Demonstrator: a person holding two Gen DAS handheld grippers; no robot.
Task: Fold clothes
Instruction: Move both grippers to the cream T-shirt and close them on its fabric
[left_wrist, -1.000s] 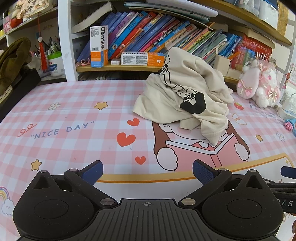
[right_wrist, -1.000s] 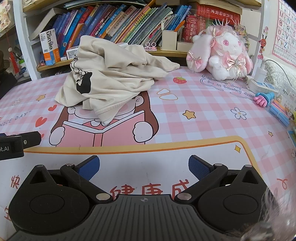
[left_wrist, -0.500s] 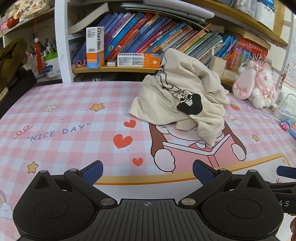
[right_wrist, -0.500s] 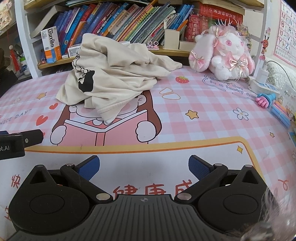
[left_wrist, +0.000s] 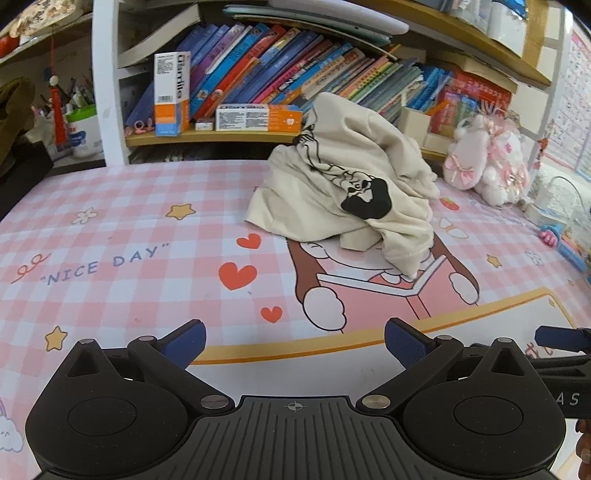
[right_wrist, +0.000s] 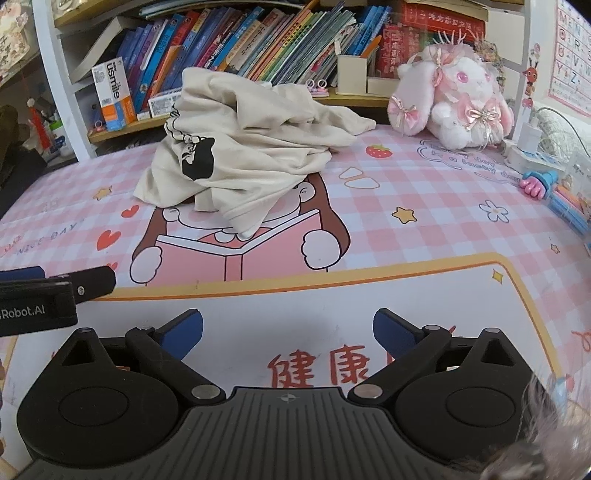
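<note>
A cream T-shirt with a black print (left_wrist: 351, 192) lies crumpled in a heap on the pink checked table mat (left_wrist: 122, 229), near the bookshelf. It also shows in the right wrist view (right_wrist: 247, 155). My left gripper (left_wrist: 294, 341) is open and empty, low over the mat's front part, well short of the shirt. My right gripper (right_wrist: 288, 328) is open and empty, over the white front panel of the mat (right_wrist: 424, 236). Each gripper's side shows at the edge of the other's view.
A bookshelf (left_wrist: 280, 92) full of books stands behind the shirt. A pink plush rabbit (right_wrist: 450, 99) sits at the back right. Small toys and a power strip (right_wrist: 535, 158) lie along the right edge. A dark bag (left_wrist: 18, 147) sits at the far left.
Both grippers have moved a little forward toward the shirt and stayed open. The shirt has not moved.
</note>
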